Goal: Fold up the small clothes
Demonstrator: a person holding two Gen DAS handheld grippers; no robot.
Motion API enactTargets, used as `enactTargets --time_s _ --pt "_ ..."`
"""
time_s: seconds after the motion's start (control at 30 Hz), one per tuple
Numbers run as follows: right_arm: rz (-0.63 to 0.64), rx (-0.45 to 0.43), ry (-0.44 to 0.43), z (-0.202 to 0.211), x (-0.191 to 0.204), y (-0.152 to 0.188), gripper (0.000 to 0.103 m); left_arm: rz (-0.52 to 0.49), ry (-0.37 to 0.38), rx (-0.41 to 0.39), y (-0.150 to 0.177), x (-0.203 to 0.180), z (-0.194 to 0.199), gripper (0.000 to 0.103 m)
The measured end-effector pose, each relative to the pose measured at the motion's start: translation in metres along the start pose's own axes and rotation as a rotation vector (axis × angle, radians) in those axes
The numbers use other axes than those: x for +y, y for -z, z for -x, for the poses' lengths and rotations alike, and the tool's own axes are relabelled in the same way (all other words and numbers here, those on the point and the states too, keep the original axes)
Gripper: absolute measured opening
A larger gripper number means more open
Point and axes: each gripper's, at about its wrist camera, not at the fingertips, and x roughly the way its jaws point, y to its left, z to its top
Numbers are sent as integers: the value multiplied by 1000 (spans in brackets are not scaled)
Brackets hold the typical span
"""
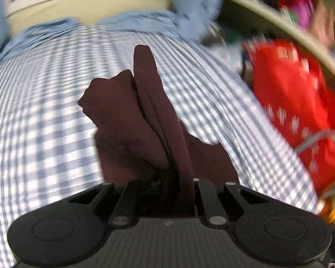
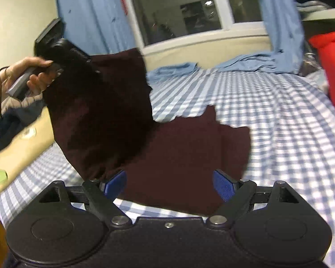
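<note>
A dark maroon garment lies partly on the blue-and-white checked bed. Its left part is lifted high by my left gripper, seen at the upper left of the right wrist view in a hand. In the left wrist view my left gripper is shut on bunched folds of the maroon garment, which hide the fingers. My right gripper is open, its blue pads just above the garment's near edge, holding nothing.
A red patterned bag stands at the bed's right side. Blue curtains and a window are at the back, with crumpled blue cloth on the bed's far edge. A wooden board with dark clothes lies at left.
</note>
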Motion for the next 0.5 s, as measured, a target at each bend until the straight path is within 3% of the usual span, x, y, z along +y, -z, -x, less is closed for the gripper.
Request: enactTargets --time_s 0.1,0.27,0.4,0.47,0.5 --pt "-21 -34 20 27 -22 11 88 -127 -99 104 -11 -84 -62 12" --pt "-73 -62 53 68 -50 35 88 -198 -228 226 12 -159 -178 13" --pt "-85 -36 100 98 -67 54 89 -298 -316 236 47 -168 -209 15" --pt "-95 -19 115 104 -73 61 90 -325 -304 230 46 -170 -204 17" --pt "-103 -8 124 104 -77 64 92 -322 -262 218 44 -166 -195 19"
